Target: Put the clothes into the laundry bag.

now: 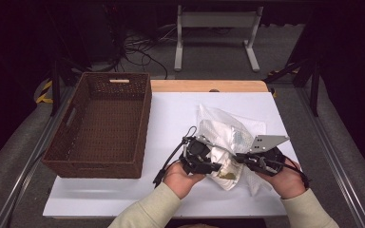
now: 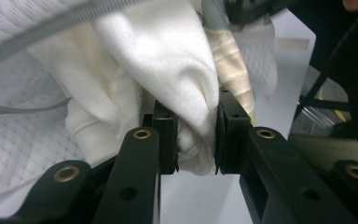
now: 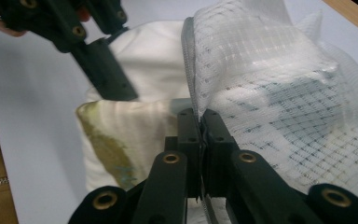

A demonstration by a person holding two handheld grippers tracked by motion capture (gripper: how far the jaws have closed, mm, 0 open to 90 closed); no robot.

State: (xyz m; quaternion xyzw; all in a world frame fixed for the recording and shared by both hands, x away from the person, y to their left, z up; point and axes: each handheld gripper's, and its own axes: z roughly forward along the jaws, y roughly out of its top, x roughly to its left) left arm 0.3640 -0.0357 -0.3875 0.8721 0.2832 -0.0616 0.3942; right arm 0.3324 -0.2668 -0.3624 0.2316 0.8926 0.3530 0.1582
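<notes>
Work in hand: I judge I'm drawing clothing out of a white mesh laundry bag (image 1: 235, 135) that lies on the white table (image 1: 123, 194), right of a brown wicker basket (image 1: 100, 126).
Left hand-held gripper (image 2: 196, 140): its jaws are pinching a thick fold of white knit garment (image 2: 168, 60) between the pads; in the high view it (image 1: 209, 166) sits at the bag's near edge.
Right hand-held gripper (image 3: 200, 135): jaws pressed together on the bag's zipper edge (image 3: 189, 60), thin mesh trapped between them; in the high view it (image 1: 244, 160) is just right of the left one.
Where the garment is: mostly inside or at the mouth of the bag, bunched with a cream striped cloth (image 3: 126, 135) that carries a yellowish stain.
Risk, slip on the left: the pinch holds only a rounded fold near the pad tips, so I think a firm pull could let the knit slide out.
Risk, bag following: the right grip holds only a thin strip of mesh; if it gives, the whole bag would drag along with the garment.
Risk, snagging: the knit could catch on the zipper teeth (image 2: 51, 23) and stretch.
Risk, extra cargo: the striped cloth lies against the garment and may come out with it.
Risk, collision: the two jaw sets work very near each other and could knock together.
</notes>
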